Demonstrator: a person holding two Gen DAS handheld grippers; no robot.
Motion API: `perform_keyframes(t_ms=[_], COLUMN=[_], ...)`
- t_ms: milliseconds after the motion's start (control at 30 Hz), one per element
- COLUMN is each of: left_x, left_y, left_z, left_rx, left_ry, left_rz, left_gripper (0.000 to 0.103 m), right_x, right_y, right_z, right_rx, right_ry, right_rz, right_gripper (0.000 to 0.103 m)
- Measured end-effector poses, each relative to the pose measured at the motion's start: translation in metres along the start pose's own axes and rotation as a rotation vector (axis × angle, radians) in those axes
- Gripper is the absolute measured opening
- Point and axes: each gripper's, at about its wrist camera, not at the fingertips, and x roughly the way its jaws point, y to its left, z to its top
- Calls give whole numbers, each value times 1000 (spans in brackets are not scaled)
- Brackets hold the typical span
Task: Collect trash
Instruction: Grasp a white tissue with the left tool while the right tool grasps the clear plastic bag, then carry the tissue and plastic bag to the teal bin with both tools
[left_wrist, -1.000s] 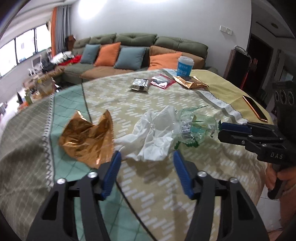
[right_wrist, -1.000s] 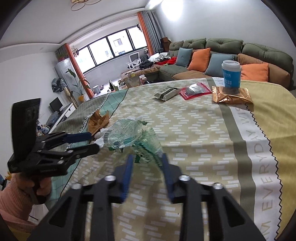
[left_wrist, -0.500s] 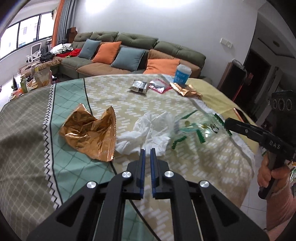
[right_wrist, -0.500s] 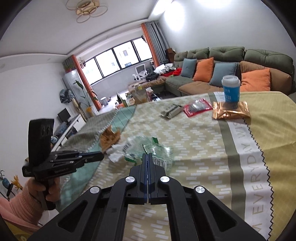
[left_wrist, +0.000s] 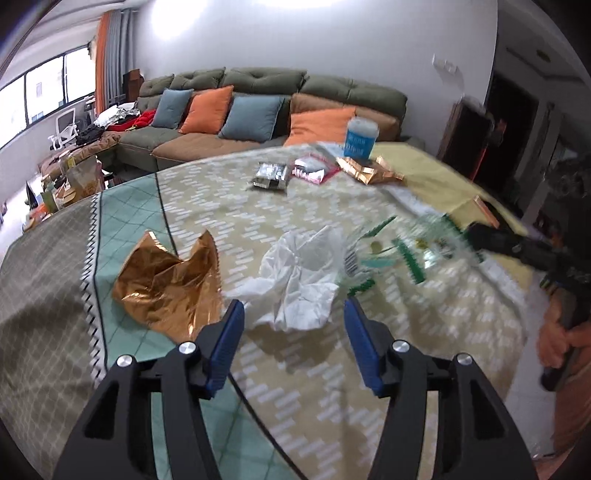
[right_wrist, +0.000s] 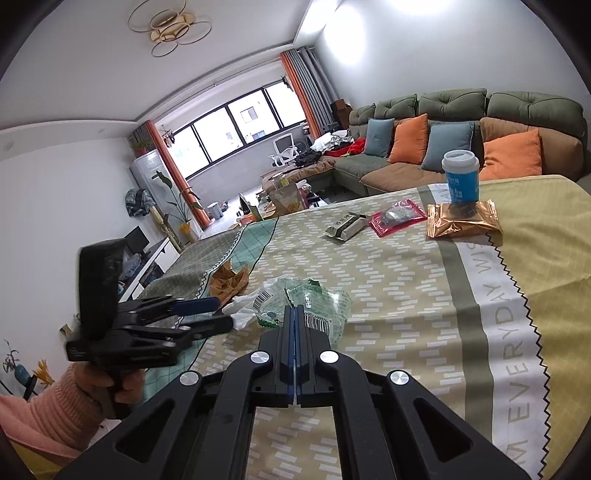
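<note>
Crumpled white tissue (left_wrist: 299, 280) lies before the opening, empty left gripper (left_wrist: 293, 314), beside gold foil (left_wrist: 170, 280); right gripper (right_wrist: 295, 314) pinches a clear green-printed wrapper (right_wrist: 314, 299).

In the left wrist view the clear wrapper (left_wrist: 402, 251) smears into green streaks, so its outline and print cannot be read. The right gripper (left_wrist: 480, 236) there is a dark blur, its fingers indistinct, cut off by the right edge. The cup (left_wrist: 361, 138) label is too blurred to read. In the right wrist view the shut fingers (right_wrist: 290, 321) cover the wrapper's near edge.
</note>
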Motion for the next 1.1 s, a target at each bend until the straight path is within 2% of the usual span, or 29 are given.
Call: perform_keyframes(t_ms=[33,100,167,233,500,800,967,1100], left_x=[6,17,23,21,-17,-83,-117,-142], left_y=[-2,-3,-2,3,1,22,37,54], left_z=[1,0,-2,-3,-14,-35,-56,-75], left_rx=[16,32,19,-4,-10,-104,-154,-212], left_ry=[14,54,81,76,-15,-128,-167,-194], left_rz=[14,23,13,11,14,16,53,110], left_gripper=[56,41,17,8,8,8,8,8], right_x=[0,-3,-4,-4,-8,1,18,37], right_y=[-1,-2,-2,-1,13,45,67,92], right_z=[0,0,1,2,9,13,10,6], right_rx=[4,12,13,16,-4,-41,-52,-66], right_ry=[-1,-5,-7,-10,-36,-28,9,50], right_rz=[3,13,17,28,66,175,254,332], right_gripper=[1,1,1,1,1,1,1,1])
